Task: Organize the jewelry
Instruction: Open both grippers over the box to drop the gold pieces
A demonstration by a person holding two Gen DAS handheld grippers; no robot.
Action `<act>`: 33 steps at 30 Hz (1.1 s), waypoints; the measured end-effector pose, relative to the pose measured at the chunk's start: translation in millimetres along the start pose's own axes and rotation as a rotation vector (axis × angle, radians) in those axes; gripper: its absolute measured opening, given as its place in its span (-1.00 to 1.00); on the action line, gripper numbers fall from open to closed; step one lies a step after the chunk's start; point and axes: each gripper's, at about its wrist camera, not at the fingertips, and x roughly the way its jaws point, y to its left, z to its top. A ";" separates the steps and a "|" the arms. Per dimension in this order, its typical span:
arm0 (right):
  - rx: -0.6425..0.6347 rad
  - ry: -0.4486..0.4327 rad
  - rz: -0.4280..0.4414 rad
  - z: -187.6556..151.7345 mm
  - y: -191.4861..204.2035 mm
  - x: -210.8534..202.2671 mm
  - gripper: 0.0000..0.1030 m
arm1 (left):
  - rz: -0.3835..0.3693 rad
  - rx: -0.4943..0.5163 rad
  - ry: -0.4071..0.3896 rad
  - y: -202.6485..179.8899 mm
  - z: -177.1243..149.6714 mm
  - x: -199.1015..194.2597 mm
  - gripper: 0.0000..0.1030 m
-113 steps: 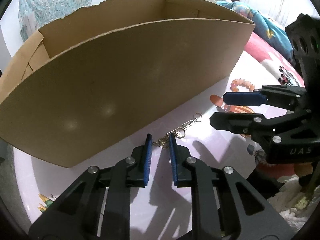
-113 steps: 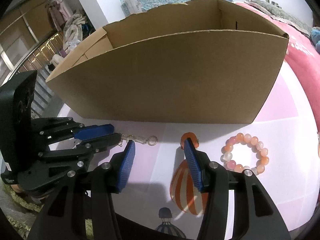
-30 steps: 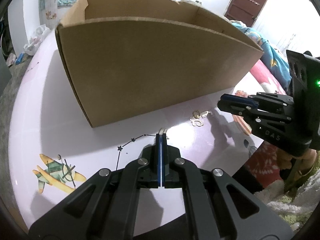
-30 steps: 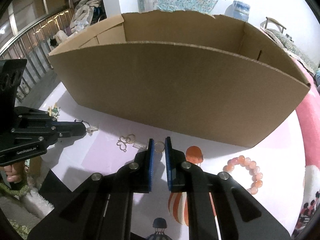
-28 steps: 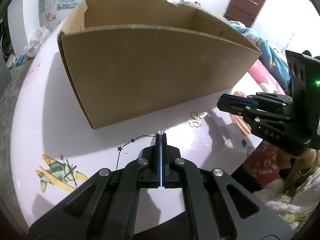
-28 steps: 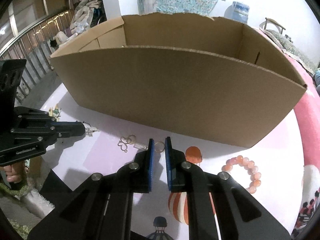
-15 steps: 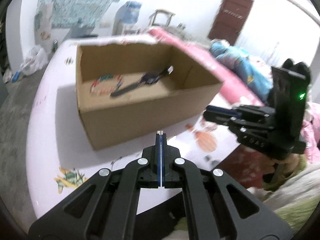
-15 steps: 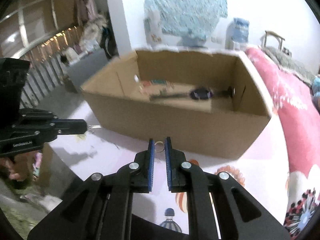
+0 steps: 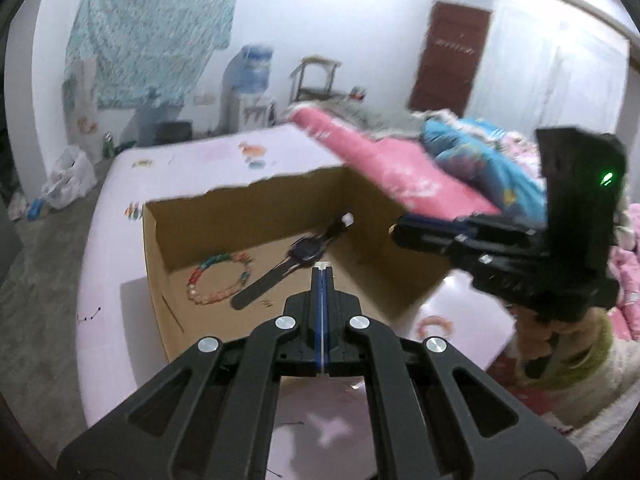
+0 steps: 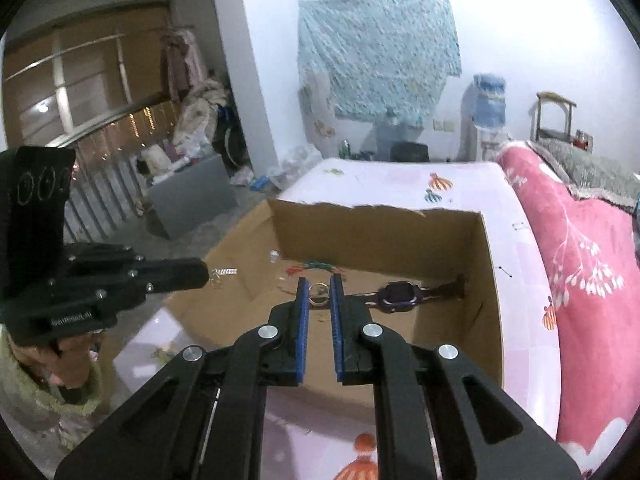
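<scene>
An open cardboard box (image 9: 192,320) (image 10: 490,280) stands on the table. Inside lie a black watch (image 9: 304,249) (image 10: 396,294) and a colourful bead bracelet (image 9: 218,278) (image 10: 316,266). My left gripper (image 9: 322,270) is raised over the box's near wall, shut on a small metal piece at its tips. In the right wrist view it holds a small silver chain piece (image 10: 222,272). My right gripper (image 10: 319,284) is raised above the box, shut on a gold ring (image 10: 319,293). A pink bead bracelet (image 9: 434,326) lies on the table beside the box.
A pink blanket (image 10: 572,264) and blue bedding (image 9: 480,168) lie to the right of the table. A water dispenser (image 9: 248,88) and a stool (image 9: 314,76) stand by the far wall. The floor (image 9: 36,280) drops off at the table's left.
Both grippers have lifted from the table with their pieces and now hang above the box, so its inside shows. Both stay shut on what they hold.
</scene>
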 end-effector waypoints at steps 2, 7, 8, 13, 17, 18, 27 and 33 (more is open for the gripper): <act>0.017 0.031 0.008 0.5 -7.9 12.9 -0.79 | 0.018 -0.001 0.046 8.1 -0.2 18.1 -1.00; 0.083 0.040 0.018 4.5 -30.8 27.5 -0.78 | 0.043 -0.050 0.108 25.2 -7.2 37.0 -0.63; 0.092 0.034 0.021 2.5 -32.5 26.2 -0.78 | 0.046 -0.057 0.108 27.2 -8.2 37.0 -0.53; 0.122 -0.023 0.011 4.2 -43.2 7.7 -0.77 | 0.062 -0.067 0.075 28.2 -6.5 27.8 -0.30; 0.156 -0.071 0.012 5.9 -52.6 -11.7 -0.67 | 0.081 -0.064 0.033 24.8 -3.6 10.1 -0.06; 0.162 -0.084 0.010 5.4 -53.8 -17.5 -0.55 | 0.083 -0.064 0.025 24.2 -2.2 6.0 0.00; 0.200 -0.159 0.025 -20.8 -45.1 -72.0 -0.26 | 0.077 -0.058 -0.046 9.1 -17.3 -47.0 0.52; 0.183 -0.133 0.032 -45.0 -33.0 -86.9 -0.18 | 0.086 -0.045 -0.057 -4.6 -30.8 -61.7 0.62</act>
